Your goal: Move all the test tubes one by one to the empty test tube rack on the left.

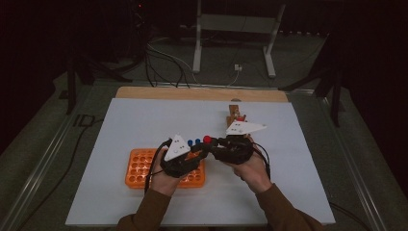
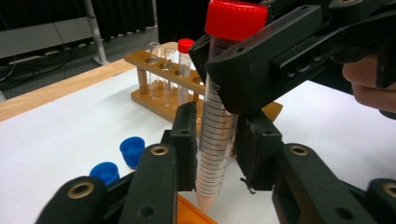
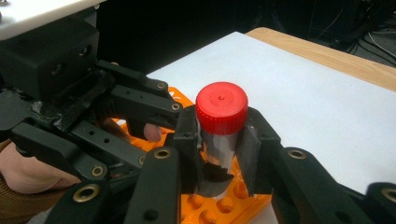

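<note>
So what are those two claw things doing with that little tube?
A person holds a gripper in each hand, and both are clamped on one tube with a red cap. The left gripper grips the tube's lower part; the right gripper grips it just under the cap. The tube hangs upright above the edge of the orange rack, its tip not in any hole. Two blue caps lie on the white table, and a wooden rack with more tubes stands behind.
</note>
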`<action>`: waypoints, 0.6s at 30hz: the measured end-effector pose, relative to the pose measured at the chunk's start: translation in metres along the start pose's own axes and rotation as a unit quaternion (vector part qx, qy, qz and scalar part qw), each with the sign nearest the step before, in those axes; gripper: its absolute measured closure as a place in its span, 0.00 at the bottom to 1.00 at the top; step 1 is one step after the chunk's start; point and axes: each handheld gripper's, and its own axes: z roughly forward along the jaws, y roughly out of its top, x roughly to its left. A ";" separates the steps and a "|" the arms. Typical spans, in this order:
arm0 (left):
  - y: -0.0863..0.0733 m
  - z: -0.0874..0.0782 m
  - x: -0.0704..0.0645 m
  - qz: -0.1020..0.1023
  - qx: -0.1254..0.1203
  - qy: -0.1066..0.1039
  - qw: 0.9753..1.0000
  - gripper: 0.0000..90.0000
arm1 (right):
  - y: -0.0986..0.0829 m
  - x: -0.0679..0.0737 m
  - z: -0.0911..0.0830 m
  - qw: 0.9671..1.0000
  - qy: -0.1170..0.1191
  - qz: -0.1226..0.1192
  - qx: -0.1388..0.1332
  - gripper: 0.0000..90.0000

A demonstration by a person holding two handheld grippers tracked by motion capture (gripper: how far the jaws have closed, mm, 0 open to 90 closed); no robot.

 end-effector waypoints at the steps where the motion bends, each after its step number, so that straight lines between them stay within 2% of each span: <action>1: 0.000 0.000 0.000 0.000 0.000 -0.001 1.000 0.81 | 0.000 0.000 0.000 1.000 0.000 0.001 0.000 0.79; 9: -0.001 0.000 0.001 -0.005 -0.005 -0.008 1.000 0.81 | 0.000 -0.001 -0.001 1.000 0.001 0.001 0.001 0.79; 14: -0.001 0.000 0.000 0.002 -0.006 -0.009 1.000 0.84 | -0.001 -0.001 -0.001 1.000 0.001 -0.001 -0.002 0.78; 18: -0.002 -0.002 0.004 -0.004 -0.007 0.000 1.000 0.84 | -0.001 -0.003 -0.004 1.000 0.009 -0.001 -0.013 0.59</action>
